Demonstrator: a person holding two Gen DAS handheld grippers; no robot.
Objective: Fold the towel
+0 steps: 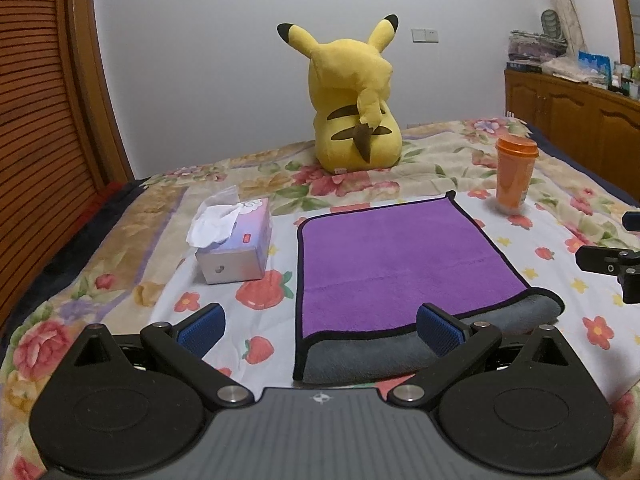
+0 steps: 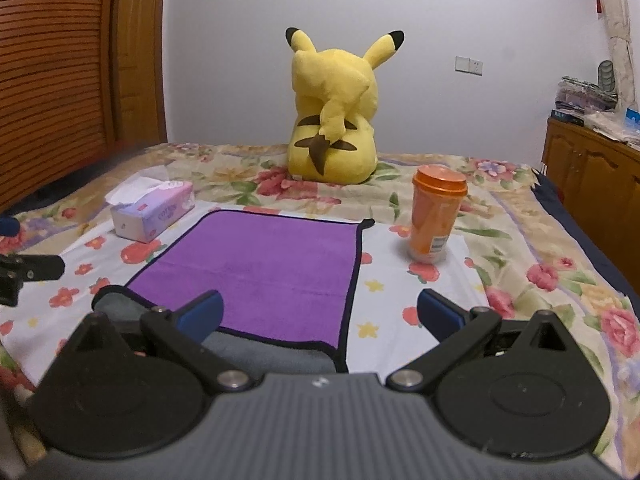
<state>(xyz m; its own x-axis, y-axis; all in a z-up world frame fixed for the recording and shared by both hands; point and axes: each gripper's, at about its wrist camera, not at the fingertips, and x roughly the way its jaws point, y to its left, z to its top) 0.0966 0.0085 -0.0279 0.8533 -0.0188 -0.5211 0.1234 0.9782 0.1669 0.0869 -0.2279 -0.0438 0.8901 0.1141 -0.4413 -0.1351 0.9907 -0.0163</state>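
A purple towel [image 1: 396,252] with black trim lies on the floral bedsheet, folded over so its grey underside [image 1: 360,354] shows along the near edge. My left gripper [image 1: 320,330] is open, its blue-padded fingers straddling the towel's near left corner. In the right wrist view the same towel [image 2: 264,268] lies ahead and my right gripper [image 2: 320,314] is open around its near right corner. Neither gripper holds anything. The right gripper's tip shows at the edge of the left wrist view [image 1: 608,264].
A tissue box [image 1: 236,246] stands left of the towel. An orange lidded cup [image 1: 514,174] stands at its far right corner. A yellow plush toy [image 1: 352,108] sits behind. A wooden cabinet [image 2: 592,176] is off the bed's right side.
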